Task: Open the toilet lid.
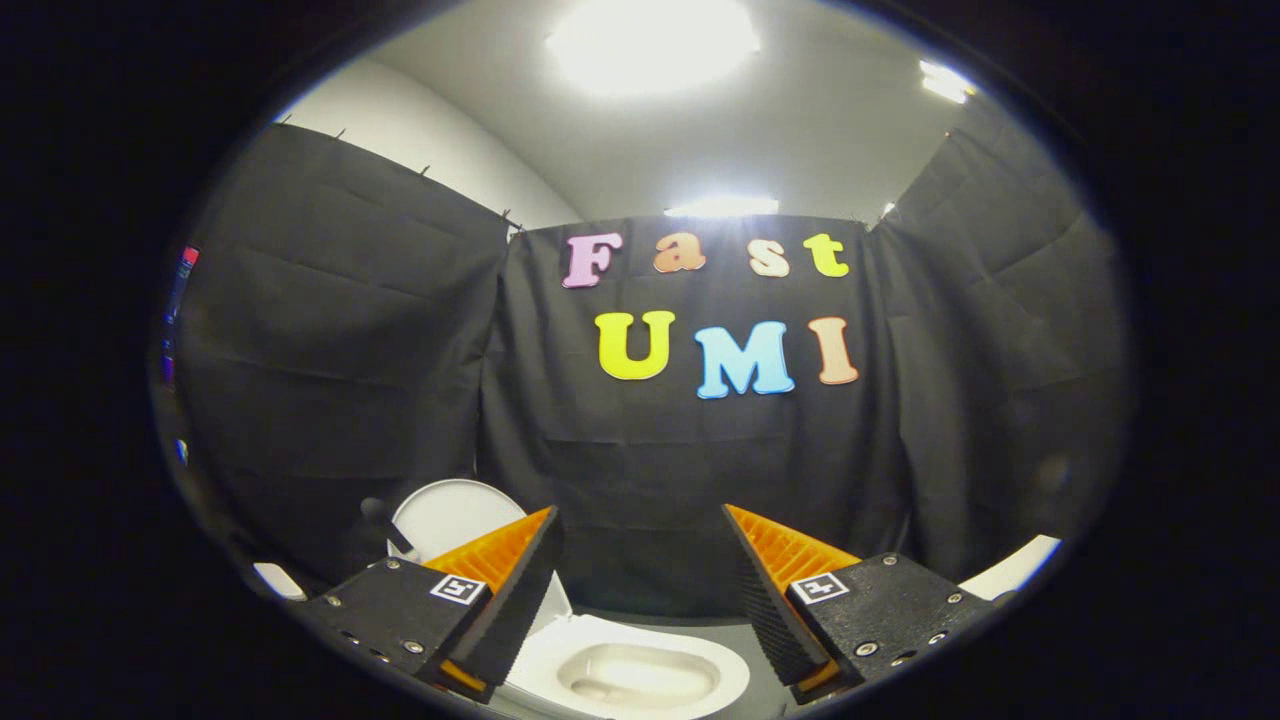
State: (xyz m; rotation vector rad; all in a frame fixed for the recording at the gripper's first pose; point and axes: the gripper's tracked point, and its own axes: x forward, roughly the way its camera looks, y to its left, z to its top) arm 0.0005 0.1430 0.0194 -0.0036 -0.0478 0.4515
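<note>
A white toilet (640, 675) sits low down, just below and between my fingers, and its bowl shows open from above. Its white lid (447, 518) stands raised and upright behind the left finger, leaning back toward the black cloth wall. My gripper (640, 525) hangs above the toilet with its two fingers spread wide apart. Nothing lies between the fingers, and they touch neither the lid nor the bowl.
Black cloth walls (340, 350) close the booth on the left, ahead and on the right. A dark knob or lever (378, 512) pokes out just left of the lid. A white edge (1015, 568) shows at the lower right beyond the right finger.
</note>
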